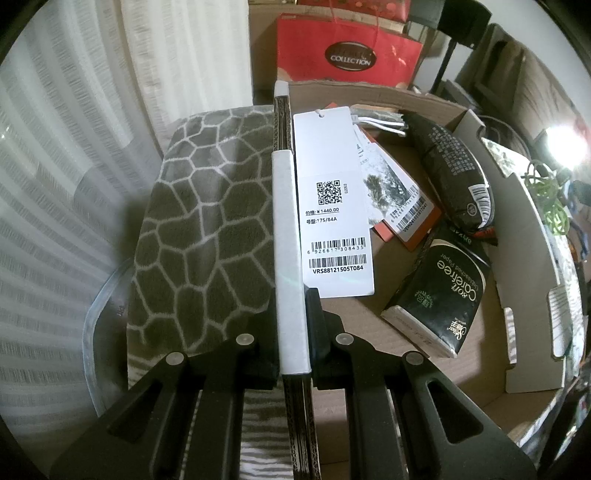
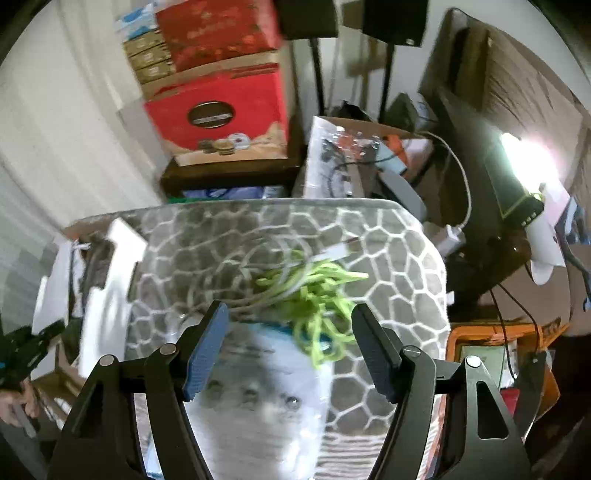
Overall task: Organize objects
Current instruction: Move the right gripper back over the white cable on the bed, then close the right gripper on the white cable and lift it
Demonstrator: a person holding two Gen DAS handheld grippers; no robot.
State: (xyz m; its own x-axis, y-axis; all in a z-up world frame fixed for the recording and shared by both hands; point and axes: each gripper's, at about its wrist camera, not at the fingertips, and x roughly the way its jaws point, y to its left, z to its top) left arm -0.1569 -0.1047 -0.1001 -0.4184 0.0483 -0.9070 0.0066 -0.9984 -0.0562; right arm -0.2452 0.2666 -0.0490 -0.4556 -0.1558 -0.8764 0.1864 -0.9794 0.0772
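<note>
Pinching box wall (image 1: 291, 258) edge-on, long axis fwd, left tool (image 1: 293, 306), right tool (image 2: 288, 354) agape

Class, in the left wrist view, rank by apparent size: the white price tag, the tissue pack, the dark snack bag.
1. white price tag, though nearness to the camera inflates it.
2 and 3. tissue pack and dark snack bag look alike; unranked.

Cluttered home room, storage-corner feel. White curtains (image 1: 66, 155), red gift bag (image 1: 347, 51) marked "COLLECTION", stacked red gift boxes (image 2: 218, 35) on a dark cabinet (image 2: 229, 173), giraffe-pattern fleece blanket (image 2: 388, 266), loose cables (image 2: 465, 184), open cardboard box (image 1: 517, 229) of clothing tags and tissue packs.
</note>
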